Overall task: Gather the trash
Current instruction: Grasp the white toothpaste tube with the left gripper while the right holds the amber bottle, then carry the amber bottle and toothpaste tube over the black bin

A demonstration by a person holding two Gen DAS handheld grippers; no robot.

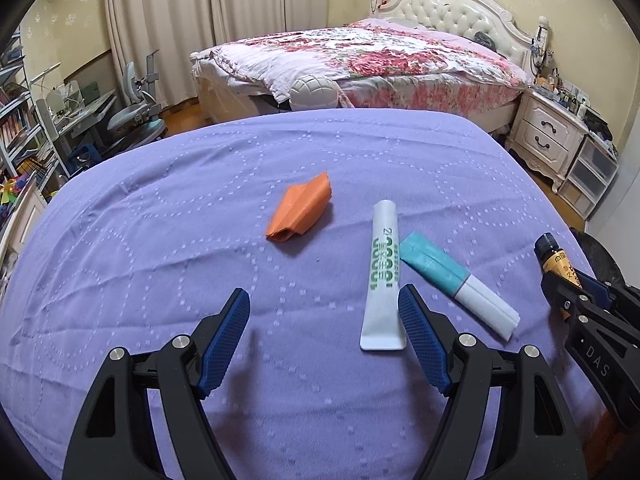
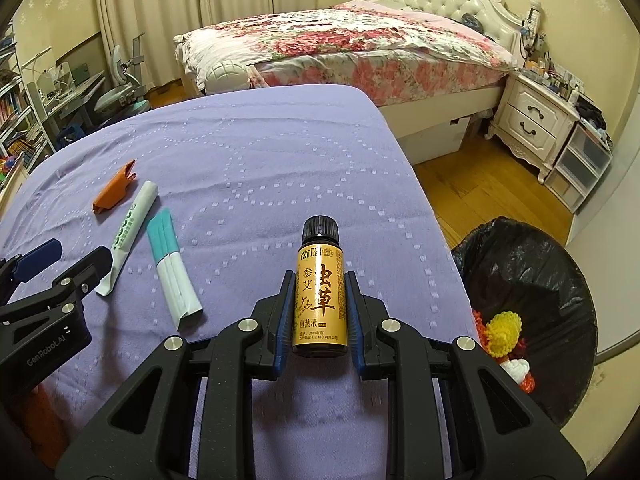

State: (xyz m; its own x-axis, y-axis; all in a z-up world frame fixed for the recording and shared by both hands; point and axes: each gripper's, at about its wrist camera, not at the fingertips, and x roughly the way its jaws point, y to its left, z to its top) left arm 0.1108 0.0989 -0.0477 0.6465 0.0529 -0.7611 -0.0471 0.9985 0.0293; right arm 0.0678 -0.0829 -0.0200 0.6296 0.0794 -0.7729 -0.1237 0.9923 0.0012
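Observation:
My right gripper (image 2: pixel 320 280) is shut on a small yellow-labelled bottle (image 2: pixel 319 296) with a black cap, held above the purple tablecloth (image 2: pixel 248 152); the same bottle (image 1: pixel 558 260) shows at the right edge of the left wrist view. A black-lined trash bin (image 2: pixel 528 276) stands on the floor to the right of the table. My left gripper (image 1: pixel 324 300) is open over the cloth with nothing between its fingers. Just beyond its right finger lies a white tube (image 1: pixel 383 276) with green print. A teal and white packet (image 1: pixel 456 284) lies right of the tube, and a crumpled orange wrapper (image 1: pixel 300 210) lies farther back.
The bin holds yellow, orange and white scraps (image 2: pixel 504 340). A bed with a floral cover (image 1: pixel 360 60) stands beyond the table, a white nightstand (image 1: pixel 548 136) to its right. A chair and desk (image 1: pixel 132 108) and bookshelves fill the left side. Wooden floor (image 2: pixel 480 188) lies between table and nightstand.

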